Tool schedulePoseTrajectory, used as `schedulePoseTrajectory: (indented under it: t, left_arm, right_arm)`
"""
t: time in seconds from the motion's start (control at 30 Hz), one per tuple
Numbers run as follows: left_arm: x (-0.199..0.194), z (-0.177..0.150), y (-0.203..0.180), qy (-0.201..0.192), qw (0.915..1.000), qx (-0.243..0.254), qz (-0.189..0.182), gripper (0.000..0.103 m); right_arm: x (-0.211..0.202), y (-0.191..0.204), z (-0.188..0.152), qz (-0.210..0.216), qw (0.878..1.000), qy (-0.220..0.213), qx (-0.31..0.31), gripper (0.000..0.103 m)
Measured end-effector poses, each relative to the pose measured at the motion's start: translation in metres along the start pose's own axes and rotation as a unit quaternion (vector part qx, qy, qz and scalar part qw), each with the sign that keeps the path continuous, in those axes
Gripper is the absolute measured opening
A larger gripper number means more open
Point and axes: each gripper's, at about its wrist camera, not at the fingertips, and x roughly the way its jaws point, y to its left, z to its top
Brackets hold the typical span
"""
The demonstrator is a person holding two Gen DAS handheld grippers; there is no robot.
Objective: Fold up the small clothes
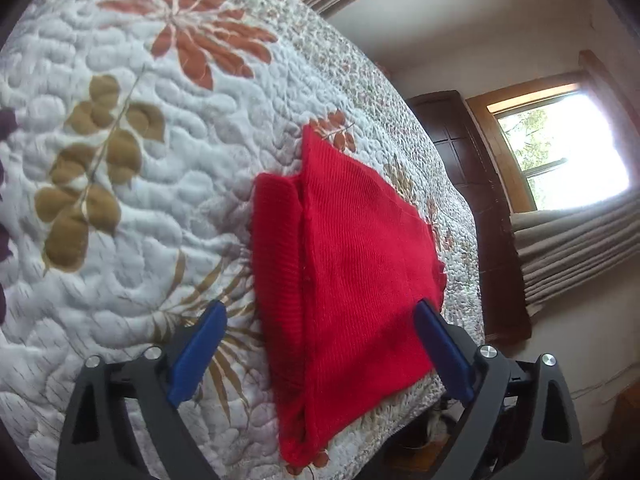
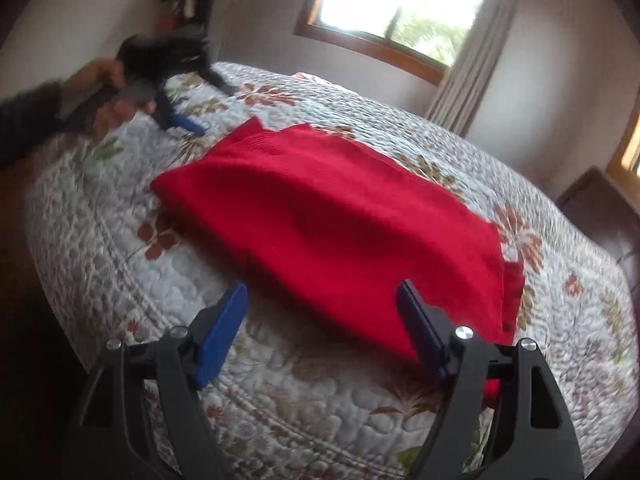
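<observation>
A red ribbed knit garment [image 1: 344, 264] lies folded flat on the bed [image 1: 132, 208], one layer doubled over another so a narrower strip shows along its 9 o'clock side in the left wrist view. In the right wrist view the garment [image 2: 332, 220] spreads from 10 toward 4 o'clock, a pointed corner at 11.

Garment [image 1: 352, 264]: solid red, fine ribbed knit. Quilt [image 1: 132, 208]: white, printed with rust-orange flowers and olive-brown leaves. Gripper fingers [image 2: 224, 332]: blue pads on black frames. Curtains [image 1: 572, 256]: beige. Window frame [image 2: 372, 50]: brown wood.
</observation>
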Motion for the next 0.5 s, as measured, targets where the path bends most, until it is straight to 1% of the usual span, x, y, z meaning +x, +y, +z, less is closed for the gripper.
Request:
schedulePoseTrajectory:
  t: [0.07,0.17,0.2,0.3,0.4,0.47,0.5]
  left_arm:
    - [0.008,0.005,0.001,0.009,0.9999,-0.003,-0.014,0.095]
    - [0.025,0.013,-0.001,0.027,0.9988,-0.005,-0.042,0.095]
    - [0.031,0.016,-0.003,0.033,0.9984,-0.004,-0.045,0.095]
    - [0.05,0.027,-0.003,0.047,0.998,0.001,-0.041,0.095]
    - [0.06,0.037,-0.001,0.057,0.9972,0.003,-0.047,0.095]
    - [0.062,0.045,-0.001,0.057,0.9971,0.006,-0.05,0.095]
    - [0.061,0.049,-0.002,0.053,0.9978,0.011,-0.039,0.095]
  right_arm:
    - [0.004,0.039,0.002,-0.022,0.998,-0.01,-0.064,0.076]
    - [0.02,0.076,0.011,-0.044,0.993,-0.02,-0.111,0.075]
    - [0.026,0.085,0.014,-0.053,0.991,-0.023,-0.122,0.074]
    - [0.046,0.107,0.026,-0.066,0.987,-0.028,-0.144,0.072]
    - [0.065,0.121,0.038,-0.078,0.984,-0.029,-0.156,0.072]
    - [0.078,0.126,0.043,-0.077,0.984,-0.022,-0.157,0.07]
    - [0.083,0.129,0.044,-0.079,0.984,-0.019,-0.16,0.069]
